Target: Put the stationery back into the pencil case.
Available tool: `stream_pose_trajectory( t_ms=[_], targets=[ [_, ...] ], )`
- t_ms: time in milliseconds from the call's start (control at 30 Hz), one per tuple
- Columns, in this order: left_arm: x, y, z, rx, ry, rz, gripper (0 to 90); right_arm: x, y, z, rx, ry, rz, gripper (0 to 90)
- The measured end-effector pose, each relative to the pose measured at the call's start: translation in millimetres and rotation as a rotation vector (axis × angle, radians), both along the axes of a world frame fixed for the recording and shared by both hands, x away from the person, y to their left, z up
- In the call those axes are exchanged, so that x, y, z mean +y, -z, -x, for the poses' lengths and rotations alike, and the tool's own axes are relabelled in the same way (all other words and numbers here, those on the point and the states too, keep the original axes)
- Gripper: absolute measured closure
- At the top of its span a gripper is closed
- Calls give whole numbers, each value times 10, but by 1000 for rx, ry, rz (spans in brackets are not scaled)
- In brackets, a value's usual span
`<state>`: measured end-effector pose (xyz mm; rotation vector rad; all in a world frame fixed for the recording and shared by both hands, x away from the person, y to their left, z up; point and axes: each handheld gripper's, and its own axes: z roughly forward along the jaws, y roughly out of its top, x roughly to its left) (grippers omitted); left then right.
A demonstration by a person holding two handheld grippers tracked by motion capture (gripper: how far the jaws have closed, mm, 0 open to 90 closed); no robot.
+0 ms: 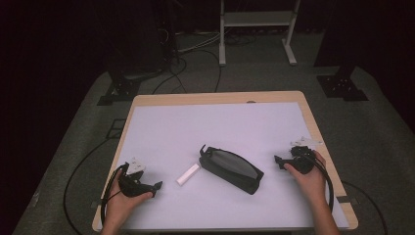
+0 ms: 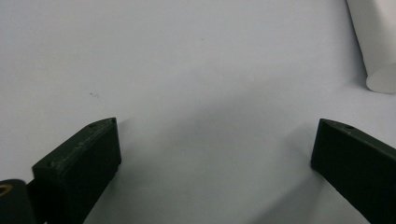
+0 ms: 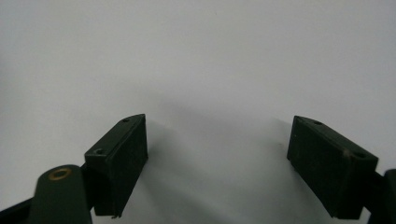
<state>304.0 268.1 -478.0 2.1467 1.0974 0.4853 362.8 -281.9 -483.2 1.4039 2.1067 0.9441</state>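
White mat (image 1: 215, 127) lay bare; my left gripper (image 1: 157, 186) and right gripper (image 1: 277, 160), both wide open and empty, risked knocking the stick (image 1: 188, 174) at the pouch's (image 1: 231, 169) nine o'clock.

High view: fixed camera above the near edge of the table (image 1: 147, 100), facing forward and down, far enough to take in the whole white tabletop and the floor beyond. Left gripper view: rides low and close over the tabletop, looking along its wide-apart jaws; the white stick (image 2: 373, 42) at its upper right also lies mid-table in the high view (image 1: 188, 174). Right gripper view: equally close, facing bare tabletop.
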Motion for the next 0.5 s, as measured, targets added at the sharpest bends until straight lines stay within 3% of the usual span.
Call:
stream_pose_trajectory(
  t_ms=[267,500],
  targets=[
    [-72,-102,47,3,38,36,205,-3,2,0,1,2,-4,188],
    [-211,-224,75,-9,66,54,256,-5,2,0,1,1,-5,188]
  ],
)
